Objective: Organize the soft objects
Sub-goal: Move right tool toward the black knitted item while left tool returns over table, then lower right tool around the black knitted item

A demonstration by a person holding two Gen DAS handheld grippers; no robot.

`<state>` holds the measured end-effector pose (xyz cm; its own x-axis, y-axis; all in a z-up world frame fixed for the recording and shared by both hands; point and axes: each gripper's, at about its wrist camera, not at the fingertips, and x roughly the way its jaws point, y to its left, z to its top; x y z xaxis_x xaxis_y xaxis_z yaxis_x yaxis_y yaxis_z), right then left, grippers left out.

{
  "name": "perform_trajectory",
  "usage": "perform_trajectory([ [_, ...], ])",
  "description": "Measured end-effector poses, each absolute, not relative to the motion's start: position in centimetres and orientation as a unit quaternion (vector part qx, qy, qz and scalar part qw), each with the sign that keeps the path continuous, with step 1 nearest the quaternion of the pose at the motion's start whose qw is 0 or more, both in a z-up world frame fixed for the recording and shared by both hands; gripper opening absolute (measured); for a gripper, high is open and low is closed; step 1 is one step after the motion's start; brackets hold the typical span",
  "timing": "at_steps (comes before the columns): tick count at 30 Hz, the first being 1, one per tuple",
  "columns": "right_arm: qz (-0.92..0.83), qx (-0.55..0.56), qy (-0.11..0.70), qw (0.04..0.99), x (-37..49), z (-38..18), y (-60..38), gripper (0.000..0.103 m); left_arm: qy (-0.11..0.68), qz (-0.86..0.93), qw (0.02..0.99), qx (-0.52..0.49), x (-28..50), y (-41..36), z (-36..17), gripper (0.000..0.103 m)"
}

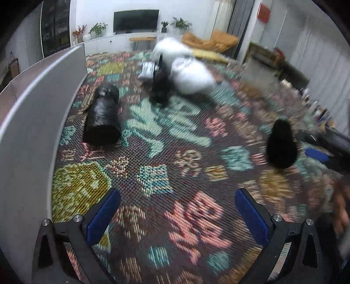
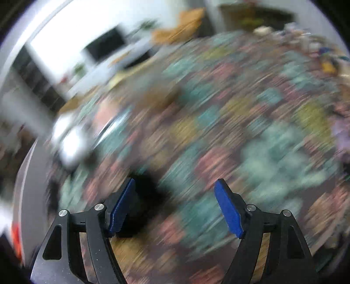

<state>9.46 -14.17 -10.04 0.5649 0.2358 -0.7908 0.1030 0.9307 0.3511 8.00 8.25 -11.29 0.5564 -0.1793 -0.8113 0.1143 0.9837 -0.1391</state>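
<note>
Viewing through my left gripper [image 1: 177, 209], fingers spread and empty: black bundle [image 1: 101, 115], white pillows [image 1: 188, 72] on patterned rug [image 1: 175, 153]. My right gripper [image 2: 175, 196], spread, shows only blur.

Woven, coarse patterned carpet [image 1: 166, 139]; glossy black plastic bag [image 1: 102, 118]; fluffy white plush [image 1: 190, 74]; matt grey panel [image 1: 32, 104]

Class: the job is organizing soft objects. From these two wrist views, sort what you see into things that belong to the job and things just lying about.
Job:
- white pillow
- black furry lump
- black bag roll
- left claw, open, empty
- right claw, open, empty

Lying about:
- television
- potted plants
- orange chair
- patterned rug
</note>
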Motion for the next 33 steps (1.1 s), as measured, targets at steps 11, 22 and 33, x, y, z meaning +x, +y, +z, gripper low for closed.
perform_trajectory([
  [11, -0.032, 0.036, 0.456, 0.889, 13.2, -13.4, -9.7, 0.076, 0.451, -0.062, 0.89, 0.003, 9.3, 7.6, -13.2, 0.103],
  [22, -0.136, 0.073, 0.435, 0.887, 16.2, -13.8, -16.2, 0.087, 0.455, -0.052, 0.889, 0.02, 9.6, 7.2, -13.3, 0.103],
  [33, -0.132, 0.073, 0.435, 0.888, 16.0, -14.2, -16.2, 0.09, 0.455, -0.052, 0.889, 0.02, 9.6, 7.2, -13.3, 0.103],
])
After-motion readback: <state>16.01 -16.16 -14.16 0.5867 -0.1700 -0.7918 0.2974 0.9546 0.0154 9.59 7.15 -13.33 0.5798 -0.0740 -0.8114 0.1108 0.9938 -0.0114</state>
